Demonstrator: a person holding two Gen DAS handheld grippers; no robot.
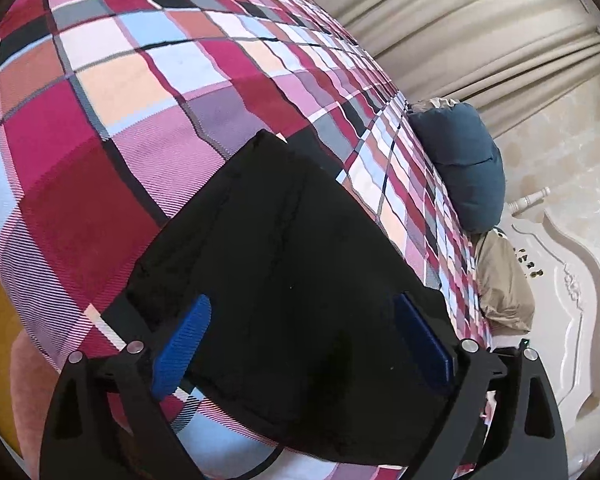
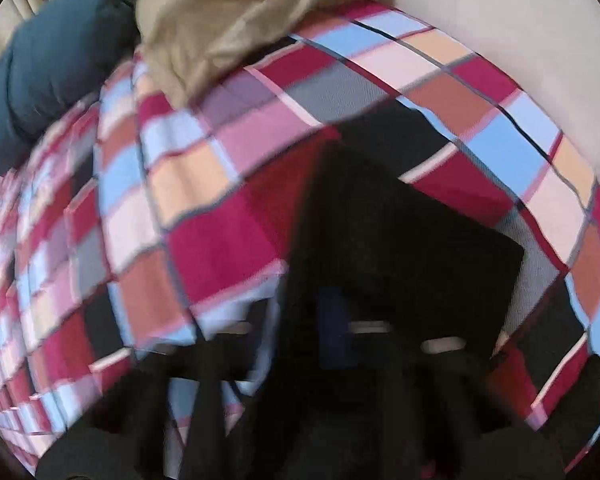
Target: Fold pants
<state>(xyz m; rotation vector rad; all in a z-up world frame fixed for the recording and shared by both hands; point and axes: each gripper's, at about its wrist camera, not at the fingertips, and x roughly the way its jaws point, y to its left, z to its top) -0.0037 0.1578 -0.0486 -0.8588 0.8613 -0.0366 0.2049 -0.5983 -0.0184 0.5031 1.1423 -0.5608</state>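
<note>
Pants (image 1: pixel 284 264), one black pair, on plaid bedspread (image 1: pixel 112 92); left gripper (image 1: pixel 304 344) spread wide; right gripper (image 2: pixel 352 340) blurred, state unclear.

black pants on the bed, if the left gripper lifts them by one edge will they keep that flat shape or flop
The black pants will likely flop: they are soft cloth, lying flat in layers on the plaid bedspread. Lifted by one edge, the folded layers would probably slide apart. They look light, so the open left gripper should raise them easily.
</note>
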